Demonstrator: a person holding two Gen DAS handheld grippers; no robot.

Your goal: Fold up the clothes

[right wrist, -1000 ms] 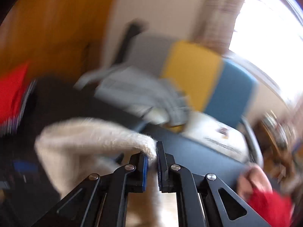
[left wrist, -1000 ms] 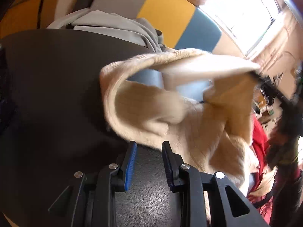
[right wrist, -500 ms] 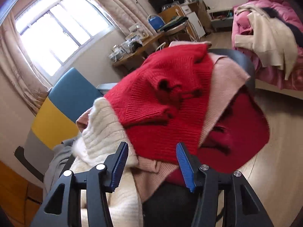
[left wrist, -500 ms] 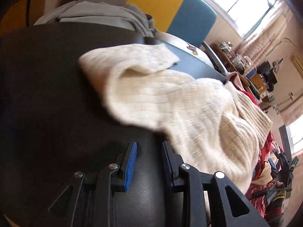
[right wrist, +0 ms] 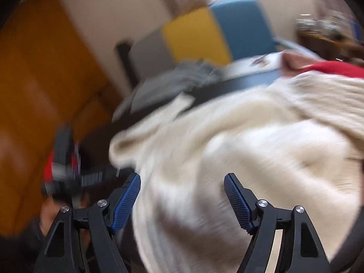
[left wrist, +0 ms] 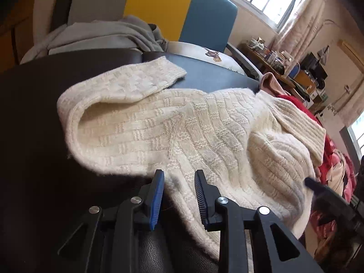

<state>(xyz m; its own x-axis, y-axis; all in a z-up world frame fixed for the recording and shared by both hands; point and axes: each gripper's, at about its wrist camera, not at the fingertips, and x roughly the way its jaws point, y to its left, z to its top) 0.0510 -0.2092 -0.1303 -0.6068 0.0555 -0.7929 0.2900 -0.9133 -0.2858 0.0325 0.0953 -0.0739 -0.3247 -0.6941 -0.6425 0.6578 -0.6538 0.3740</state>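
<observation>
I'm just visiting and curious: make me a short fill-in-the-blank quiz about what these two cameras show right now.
1. The knitted sweater spread on the dark table is ____ in colour.
2. The left hand-held gripper has ____ pads on its fingers.
3. Behind the table, the chair back has grey, ____ and blue panels.
4. The right hand-held gripper is ____, holding nothing.

Missing words: cream; blue; yellow; open

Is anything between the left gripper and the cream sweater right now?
Nothing visible. The open left gripper sits right at the near edge of the cream knit sweater, with only the dark tabletop beside it.
</observation>
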